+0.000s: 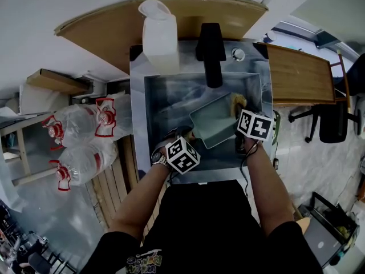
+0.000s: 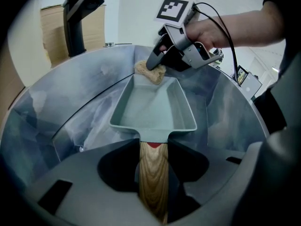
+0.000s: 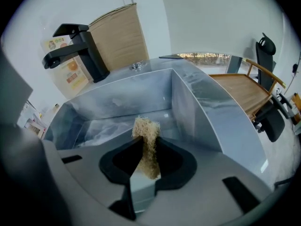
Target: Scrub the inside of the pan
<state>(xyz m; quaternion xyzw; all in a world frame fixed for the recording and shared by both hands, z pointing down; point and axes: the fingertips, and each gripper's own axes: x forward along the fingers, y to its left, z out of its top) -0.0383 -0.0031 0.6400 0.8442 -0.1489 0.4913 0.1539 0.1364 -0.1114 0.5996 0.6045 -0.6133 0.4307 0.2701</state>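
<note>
Closest in, a pale, smooth-grained wooden handle (image 2: 153, 178) is pinched between the jaws of the left gripper (image 2: 153, 157), so the matte grey-green rectangular pan (image 2: 153, 109) is held inside the brushed steel sink (image 2: 70, 93). A coarse tan fibrous scrubber (image 2: 150, 73) is clamped by the right gripper (image 2: 156, 66) at the pan's far edge. Under hard pressure, the pan could be twisted about its slick handle, or the loose fibres pulled free.

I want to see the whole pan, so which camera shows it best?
The left gripper view: the pan fills the middle, its inside open, its wooden handle held in the left gripper. The head view shows it small, from above. The right gripper view shows mostly the scrubber.
</note>
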